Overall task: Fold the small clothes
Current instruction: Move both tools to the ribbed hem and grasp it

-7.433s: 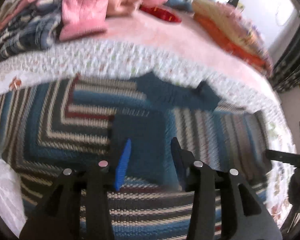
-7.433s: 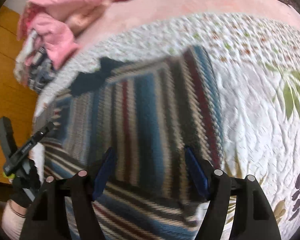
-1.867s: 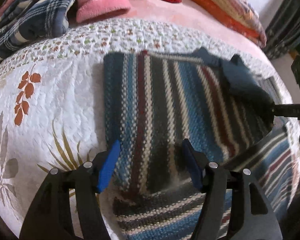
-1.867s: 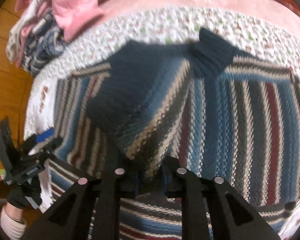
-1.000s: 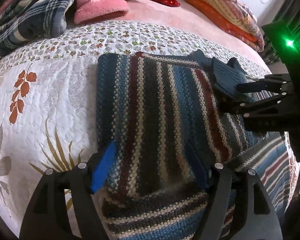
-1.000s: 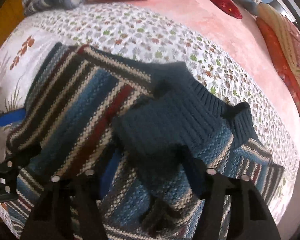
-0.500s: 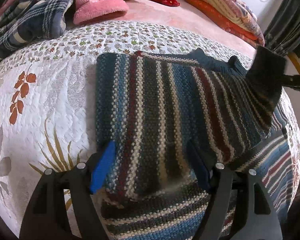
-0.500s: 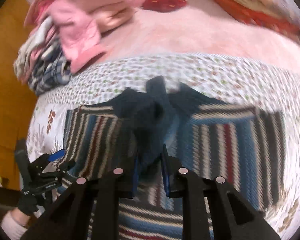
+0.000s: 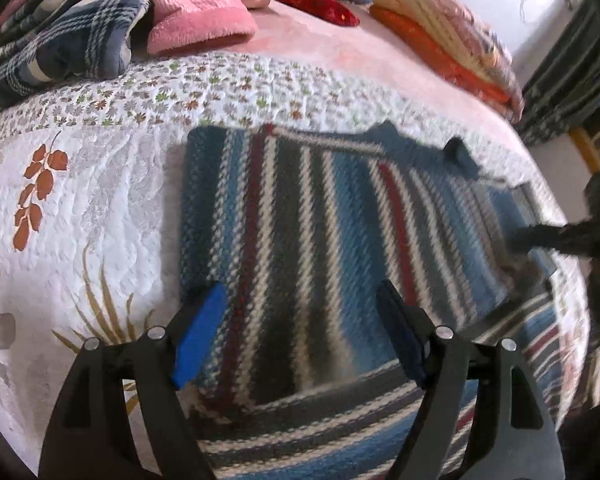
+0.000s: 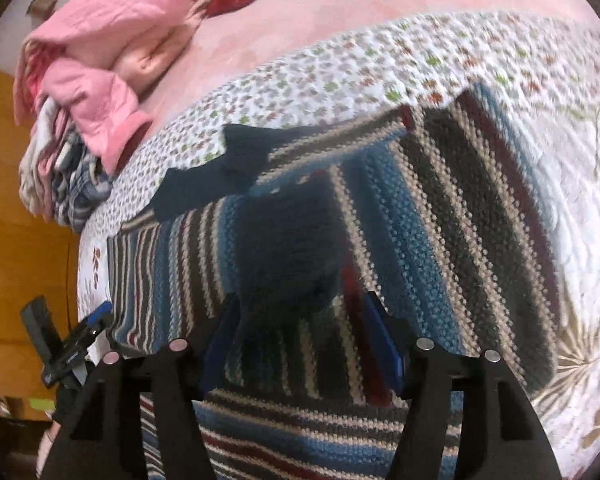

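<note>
Left wrist view: the left gripper (image 9: 300, 330) hangs wide open and empty over the near edge of a striped knit sweater (image 9: 300, 216), spread on a floral quilt (image 9: 100, 184) with its navy collar (image 9: 458, 156) at the far side. A plaid garment (image 9: 56, 40) and pink fleece (image 9: 196, 12) are piled beyond.

Right wrist view: the right gripper (image 10: 300, 338) stands open, gripping nothing, with a navy ribbed cuff (image 10: 288, 248) lying on the sweater just beyond its fingers. Judging from this, the folded-in sleeve could slip back out if either gripper drags across the loose knit, and the open weave could snag on a fingertip.
</note>
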`<state>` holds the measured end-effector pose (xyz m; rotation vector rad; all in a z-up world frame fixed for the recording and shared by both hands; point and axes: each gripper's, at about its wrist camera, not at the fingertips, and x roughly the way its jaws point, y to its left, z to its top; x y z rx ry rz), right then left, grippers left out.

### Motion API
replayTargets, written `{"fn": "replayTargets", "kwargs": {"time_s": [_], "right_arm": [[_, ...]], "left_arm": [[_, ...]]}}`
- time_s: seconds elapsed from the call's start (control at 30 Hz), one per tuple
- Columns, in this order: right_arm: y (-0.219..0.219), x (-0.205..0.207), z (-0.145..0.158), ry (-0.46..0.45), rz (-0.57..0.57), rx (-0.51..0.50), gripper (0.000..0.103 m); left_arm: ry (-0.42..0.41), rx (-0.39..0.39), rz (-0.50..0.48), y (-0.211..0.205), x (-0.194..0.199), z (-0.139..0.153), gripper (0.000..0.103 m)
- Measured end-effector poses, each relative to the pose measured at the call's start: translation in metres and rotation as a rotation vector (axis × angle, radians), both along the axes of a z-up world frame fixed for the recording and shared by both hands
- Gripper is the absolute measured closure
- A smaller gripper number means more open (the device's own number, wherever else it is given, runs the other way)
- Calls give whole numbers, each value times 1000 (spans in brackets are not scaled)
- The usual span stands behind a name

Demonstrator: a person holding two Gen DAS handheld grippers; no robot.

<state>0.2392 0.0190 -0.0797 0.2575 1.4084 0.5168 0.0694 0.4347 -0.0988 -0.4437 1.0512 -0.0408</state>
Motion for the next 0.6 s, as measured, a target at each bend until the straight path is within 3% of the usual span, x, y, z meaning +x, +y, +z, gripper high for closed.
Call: {"fn": "replayTargets", "kwargs": {"time_s": [0.17,0.23,0.33,0.4,0.6], "right_arm": [[-2,10,-12,44,-68,98,39],[4,13,-13,54,-61,51,61],[11,10,-11,41,-27,-11,73],[11,6,-7,31,-5,11,82],[10,-11,-22,4,33,-91,83]], "left_arm": [[18,26,-26,-11,1,-8,26],[22,46,-37,-15,0,-10,26],[22,55,-46,-16,-1,-10,25],[21,46,-42,-14,-1,-9,25],[40,89,-58,-21,1,-12,24]]}}
